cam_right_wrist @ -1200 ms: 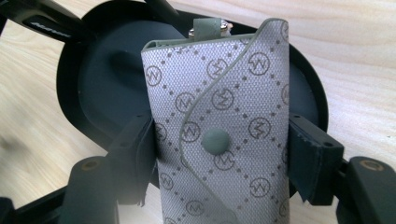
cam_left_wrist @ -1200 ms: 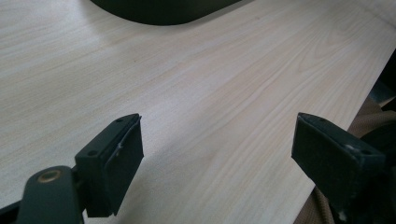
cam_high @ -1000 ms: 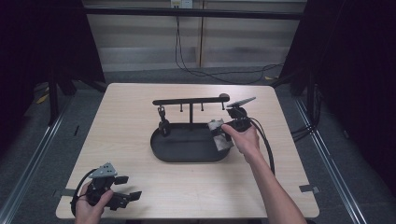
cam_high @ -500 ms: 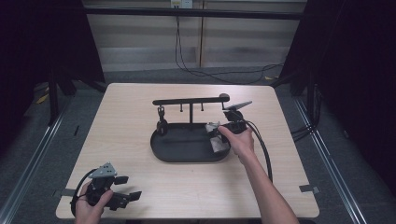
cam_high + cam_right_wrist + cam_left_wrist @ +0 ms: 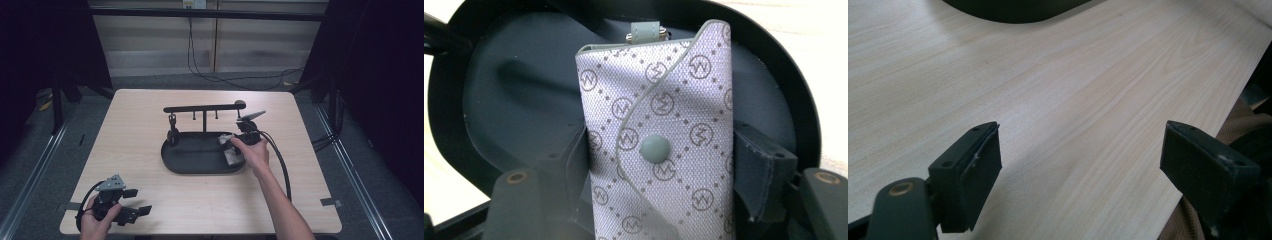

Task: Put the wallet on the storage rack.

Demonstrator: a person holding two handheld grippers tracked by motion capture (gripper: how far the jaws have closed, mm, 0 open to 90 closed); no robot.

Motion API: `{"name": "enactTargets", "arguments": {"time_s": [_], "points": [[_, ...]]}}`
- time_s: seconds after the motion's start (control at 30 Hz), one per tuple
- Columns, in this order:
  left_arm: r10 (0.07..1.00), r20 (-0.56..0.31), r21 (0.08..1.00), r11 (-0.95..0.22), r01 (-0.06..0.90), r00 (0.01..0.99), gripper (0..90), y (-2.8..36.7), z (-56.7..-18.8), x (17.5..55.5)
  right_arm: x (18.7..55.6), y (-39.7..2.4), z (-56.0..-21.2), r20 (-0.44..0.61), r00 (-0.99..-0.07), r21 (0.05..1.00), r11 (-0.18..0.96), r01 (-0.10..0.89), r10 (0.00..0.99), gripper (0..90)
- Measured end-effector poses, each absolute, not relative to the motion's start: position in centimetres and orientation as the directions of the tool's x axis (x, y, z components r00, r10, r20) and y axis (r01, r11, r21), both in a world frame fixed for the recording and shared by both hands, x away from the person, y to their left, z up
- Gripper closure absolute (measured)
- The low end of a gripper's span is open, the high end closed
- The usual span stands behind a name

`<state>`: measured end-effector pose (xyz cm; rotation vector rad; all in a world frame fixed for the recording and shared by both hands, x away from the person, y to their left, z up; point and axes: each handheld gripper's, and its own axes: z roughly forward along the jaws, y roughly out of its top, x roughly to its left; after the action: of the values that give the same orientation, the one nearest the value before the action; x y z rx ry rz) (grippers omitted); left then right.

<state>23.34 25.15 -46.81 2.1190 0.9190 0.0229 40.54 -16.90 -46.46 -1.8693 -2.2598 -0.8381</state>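
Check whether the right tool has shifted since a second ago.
Cannot tell: the right tool hangs over the black tray's right end, much as before.

The left hand (image 5: 95, 220) comes in at the bottom left corner of the high view and grips the left gripper (image 5: 134, 213) low, near the table's front edge. Its jaws point to the right and stand wide apart (in the left gripper view nothing lies between the two black pads (image 5: 979, 165)). The right forearm (image 5: 282, 210) reaches up and forward from the bottom edge, bare to the elbow. The right hand (image 5: 253, 152) wraps the right gripper (image 5: 231, 150), whose jaws point left and down. In the right gripper view the jaws press on both sides of a grey patterned pouch (image 5: 664, 145).
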Motion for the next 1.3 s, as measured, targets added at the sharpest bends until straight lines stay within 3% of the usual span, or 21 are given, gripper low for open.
{"name": "enactTargets", "arguments": {"time_s": [0.63, 0.8, 1.3], "points": [[0.627, -0.278, 0.688, -0.399, 0.606, 0.728, 16.7, 25.2, -46.8, 23.4, 39.5, -18.2, -44.2, 0.399, -0.29, 0.464, 0.082, 0.882, 0.87, 29.7], [0.642, -0.278, 0.694, -0.38, 0.612, 0.714, 17.0, 25.3, -46.8, 23.5, 38.5, -19.0, -43.7, 0.384, -0.336, 0.502, 0.111, 0.858, 0.86, 28.0], [0.662, -0.285, 0.703, -0.347, 0.621, 0.693, 17.0, 25.5, -46.8, 23.4, 35.0, -22.4, -43.6, 0.364, -0.352, 0.582, 0.084, 0.809, 0.862, 26.6]]}}
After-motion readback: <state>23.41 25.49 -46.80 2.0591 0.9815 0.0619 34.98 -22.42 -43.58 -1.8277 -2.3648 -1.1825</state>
